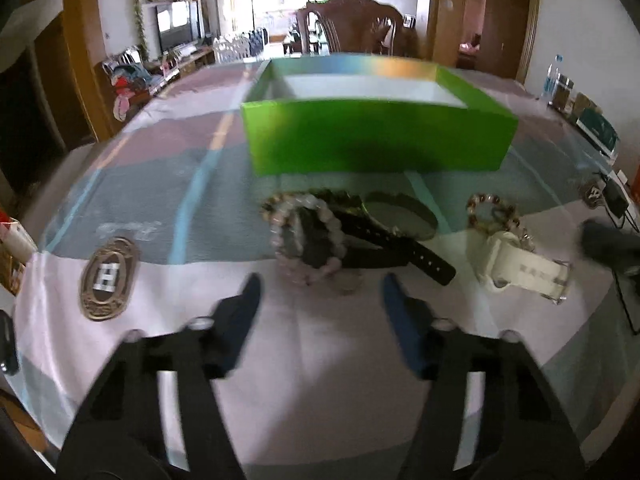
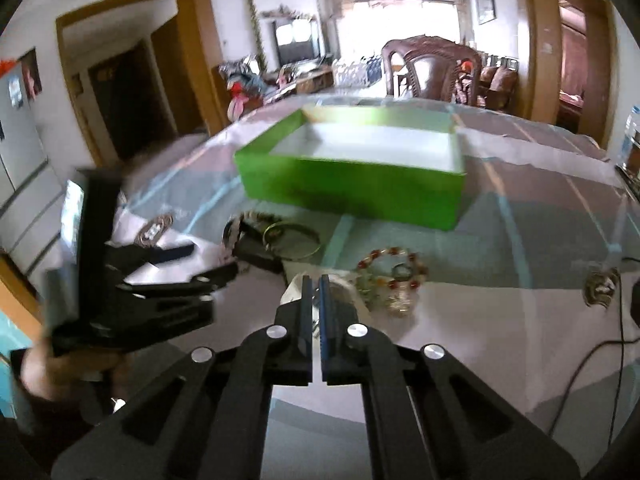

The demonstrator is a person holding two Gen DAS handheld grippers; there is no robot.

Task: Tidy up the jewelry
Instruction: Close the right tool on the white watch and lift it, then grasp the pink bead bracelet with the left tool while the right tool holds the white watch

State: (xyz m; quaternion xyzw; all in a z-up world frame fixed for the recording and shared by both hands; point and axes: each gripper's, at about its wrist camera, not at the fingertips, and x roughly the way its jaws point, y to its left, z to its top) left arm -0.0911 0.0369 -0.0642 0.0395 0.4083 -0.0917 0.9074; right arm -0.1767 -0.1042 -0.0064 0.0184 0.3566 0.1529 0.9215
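An open green box (image 1: 376, 140) (image 2: 352, 188) with a white inside stands mid-table. In front of it lie a pale pink bead bracelet (image 1: 308, 236), a black watch (image 1: 360, 248) (image 2: 256, 252), a gold bangle (image 1: 404, 216) (image 2: 292, 240), a brown-and-white bead bracelet (image 1: 494, 212) (image 2: 394, 276) and a white watch (image 1: 524, 268) (image 2: 292, 292). My left gripper (image 1: 320, 288) (image 2: 200, 264) is open just short of the pink bracelet, nothing between its fingers. My right gripper (image 2: 316, 292) is shut, its tips right over the white watch. Whether it pinches anything I cannot tell.
A glossy patterned cover with an oval emblem (image 1: 108, 280) lies on the table. A carved wooden chair (image 1: 352, 24) (image 2: 432, 68) stands behind the box. Bottles and small boxes (image 1: 568, 92) line the table's right edge. A black cable (image 2: 592, 360) trails at the right.
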